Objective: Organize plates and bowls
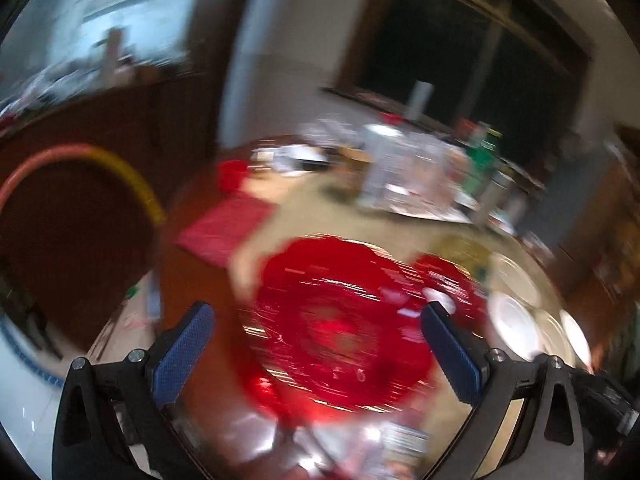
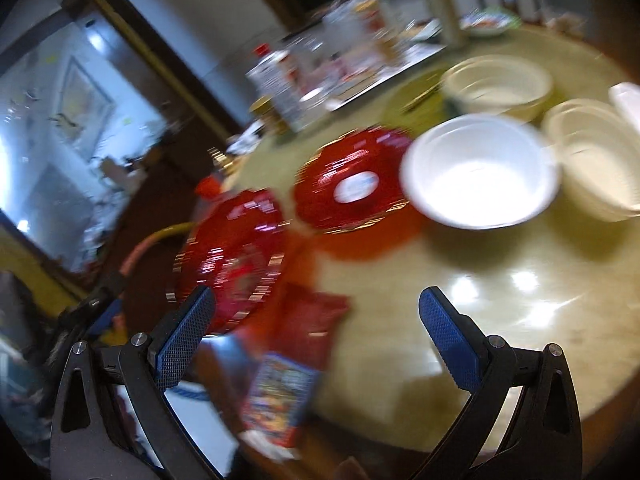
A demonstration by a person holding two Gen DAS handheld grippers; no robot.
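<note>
In the blurred left wrist view a large red glass plate lies on the round table, just ahead of my left gripper, which is open and holds nothing. A second red plate sits to its right, with white bowls beyond. In the right wrist view my right gripper is open above the table's front, empty. Ahead of it are the red plate at the table's left edge, the other red plate with a white centre, a white bowl, stacked cream bowls and another cream bowl.
Bottles and jars crowd the far side of the table. Red packets and a colourful packet lie at the near edge. A red cloth lies at left. A dark chair with an orange-yellow rim stands beside the table.
</note>
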